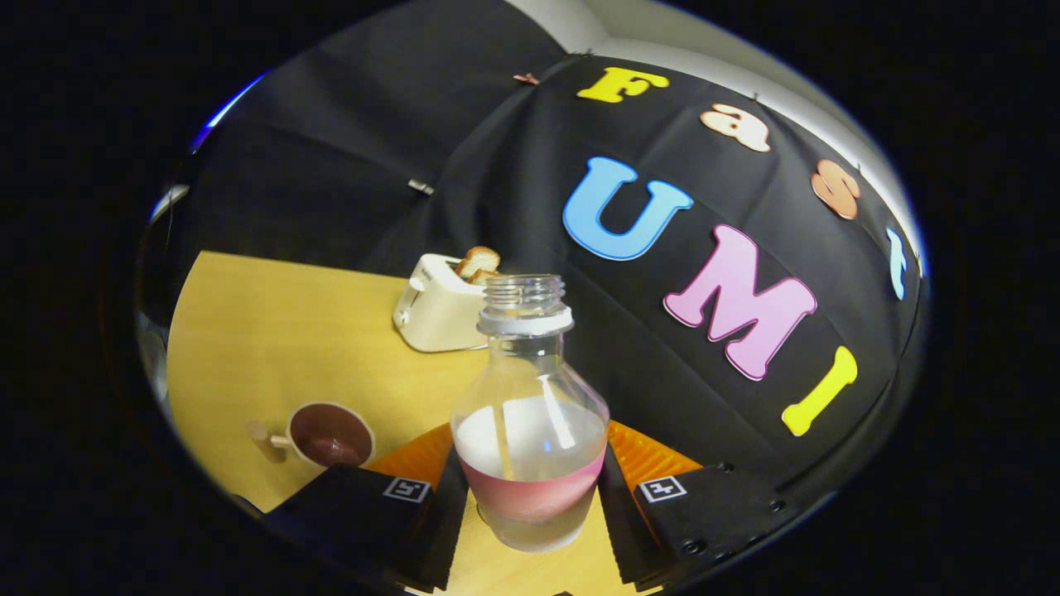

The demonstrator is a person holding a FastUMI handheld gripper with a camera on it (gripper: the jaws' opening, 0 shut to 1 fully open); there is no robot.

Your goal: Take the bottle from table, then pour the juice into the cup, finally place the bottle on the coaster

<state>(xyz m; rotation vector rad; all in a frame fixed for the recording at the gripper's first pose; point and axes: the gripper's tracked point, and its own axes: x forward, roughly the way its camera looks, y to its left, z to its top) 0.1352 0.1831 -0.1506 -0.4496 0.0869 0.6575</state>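
Item one: clear plastic bottle (530, 414), bulb-shaped body, threaded open neck with a white collar ring, no cap on it. A pink label band runs round its lower part. A pale liquid fills about the lower half. The bottle sits between the two fingers of the gripper (530, 497), which press against its sides at the level of the label band; the gripper is closed on the bottle and holds it. The bottle stands along the fingers, neck pointing away from the camera. Whether its base touches the counter cannot be told.

Item two: yellow wooden counter (281, 331), seen tilted in this view, running beneath and to the left of the bottle.

Item three: cup with a dark brown inside and a pale handle (330, 434), resting on the counter to the left of the bottle, just beyond the left finger, well apart from the bottle. Its handle points left.

Item four: orange ribbed surface (654, 455), showing on both sides of the bottle just behind the fingers; what it belongs to cannot be told.

Item five: cream-white toaster (435, 310) with browned bread slices (478, 262) standing in its slots, on the counter beyond the bottle, near the booth wall.
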